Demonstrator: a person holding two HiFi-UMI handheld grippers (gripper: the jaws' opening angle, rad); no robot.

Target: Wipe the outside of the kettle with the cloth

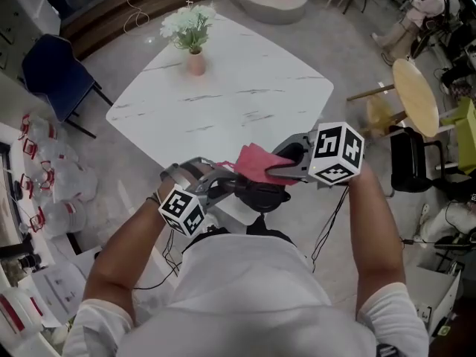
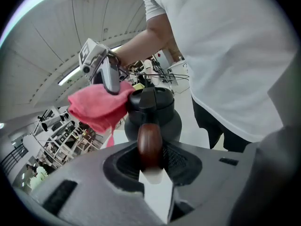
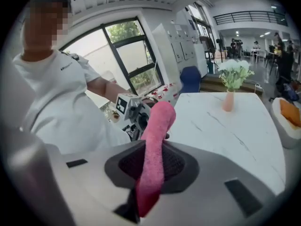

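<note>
- While the left tongs (image 2: pixel 150 161) clamped the kettle (image 2: pixel 155 117) by its brown handle (image 2: pixel 149 142), it hung clear of the bench (image 1: pixel 245 88), before the person (image 1: pixel 253 296).
- Right tongs (image 3: pixel 151 173) pinched the pink cloth (image 3: pixel 157 126), which touched the kettle's top.

— What has the right gripper (image 3: pixel 150 175) got hold of?

— The pink cloth (image 3: pixel 158 126). Its jaws are closed on it, and the cloth stands up from between them in a thick fold, the top end rounded over.

— And just past that?

— The left gripper (image 3: pixel 138 119), its marker cube (image 3: pixel 123 104) turned this way, close behind the cloth. The person holding it wears a white T-shirt (image 3: pixel 61 107).

— Anything on the table?

— A pink vase (image 3: pixel 228 100) of white flowers (image 3: pixel 233 73), near the far edge of the white marbled tabletop (image 3: pixel 244 131). A blue chair (image 3: pixel 190 80) stands beyond the far left corner, with large windows (image 3: pixel 127 55) behind it.
</note>
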